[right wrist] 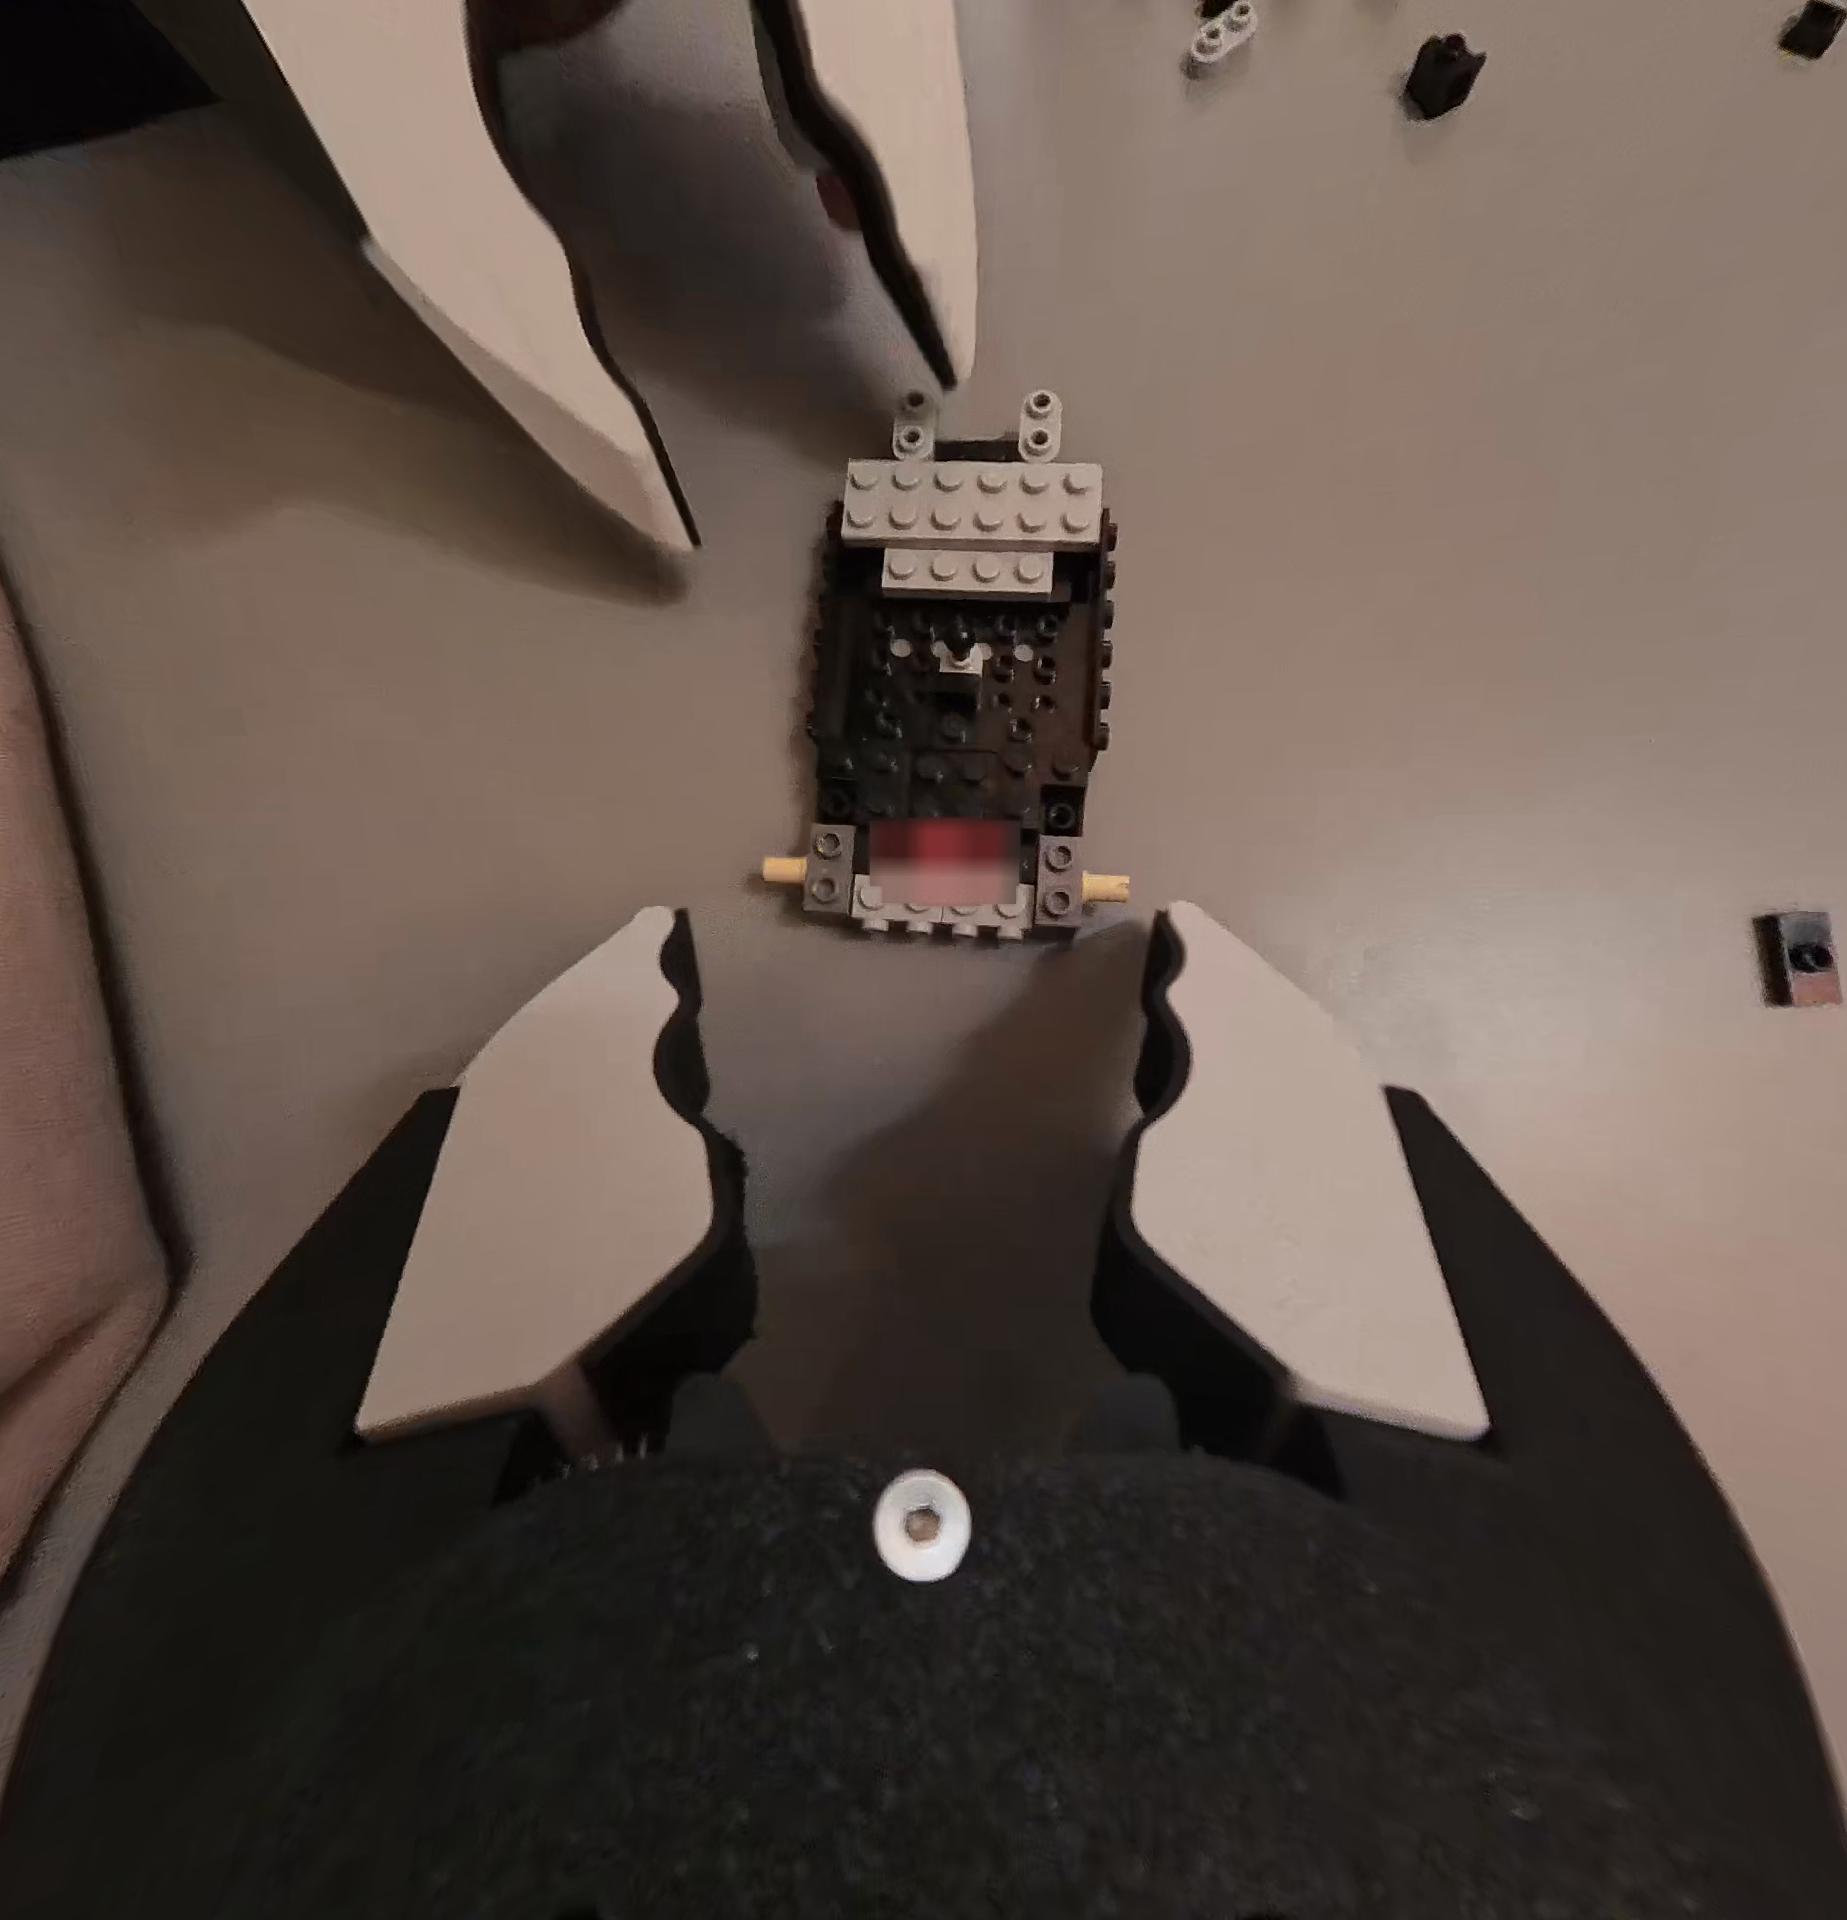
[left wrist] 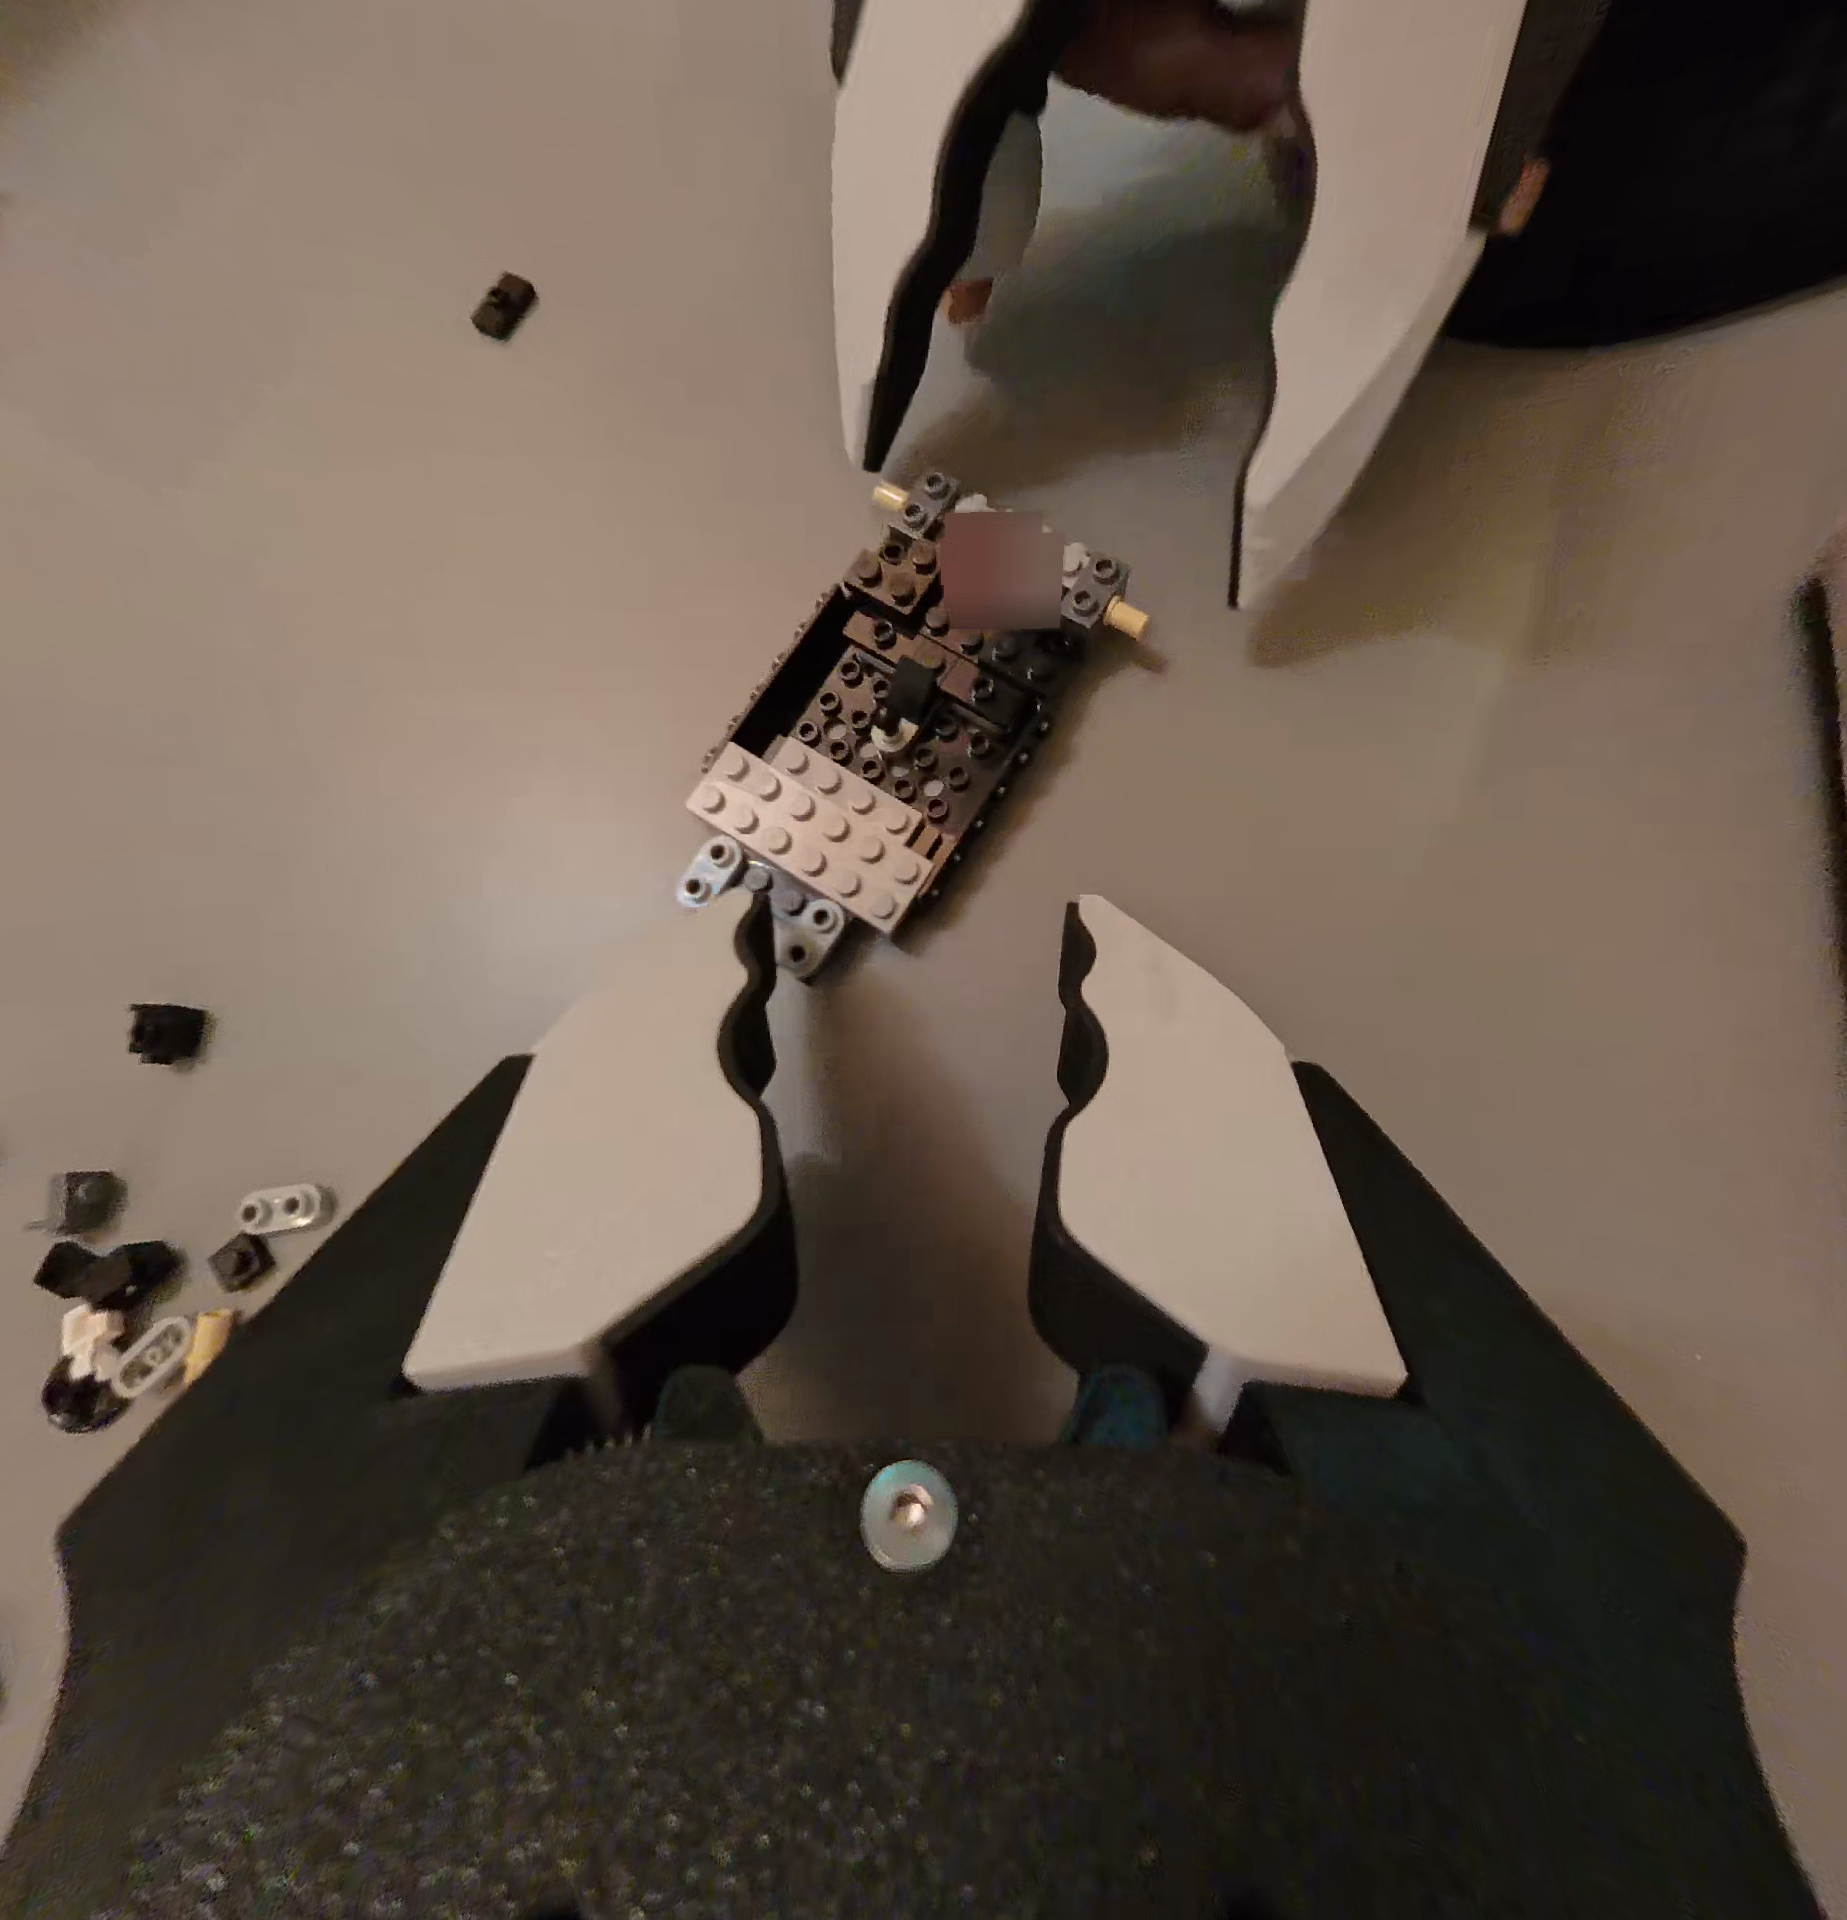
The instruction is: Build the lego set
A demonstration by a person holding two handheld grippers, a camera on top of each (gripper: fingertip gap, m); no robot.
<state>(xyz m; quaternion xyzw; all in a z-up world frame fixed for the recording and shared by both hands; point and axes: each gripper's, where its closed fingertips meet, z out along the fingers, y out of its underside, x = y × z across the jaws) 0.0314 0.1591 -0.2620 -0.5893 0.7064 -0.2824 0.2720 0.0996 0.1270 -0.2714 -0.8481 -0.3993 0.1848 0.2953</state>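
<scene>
A partly built black and grey lego vehicle chassis (left wrist: 877,717) lies flat on the grey table, with grey plates at one end and tan axle pins at the other. It also shows in the right wrist view (right wrist: 960,696). My left gripper (left wrist: 914,914) is open and empty, its tips just short of the grey-plate end. My right gripper (right wrist: 919,920) is open and empty, just short of the axle-pin end. Each gripper also shows across the model in the other view: the right one (left wrist: 1054,520), the left one (right wrist: 815,457).
Several loose black, grey and white lego pieces (left wrist: 119,1288) lie at the left of the table. Single black pieces lie apart (left wrist: 503,304) (right wrist: 1797,956). More small pieces sit at the far right (right wrist: 1438,73). A beige fabric edge (right wrist: 36,1039) borders the table. Some 9 centimetres of space lies between my two pairs of fingers.
</scene>
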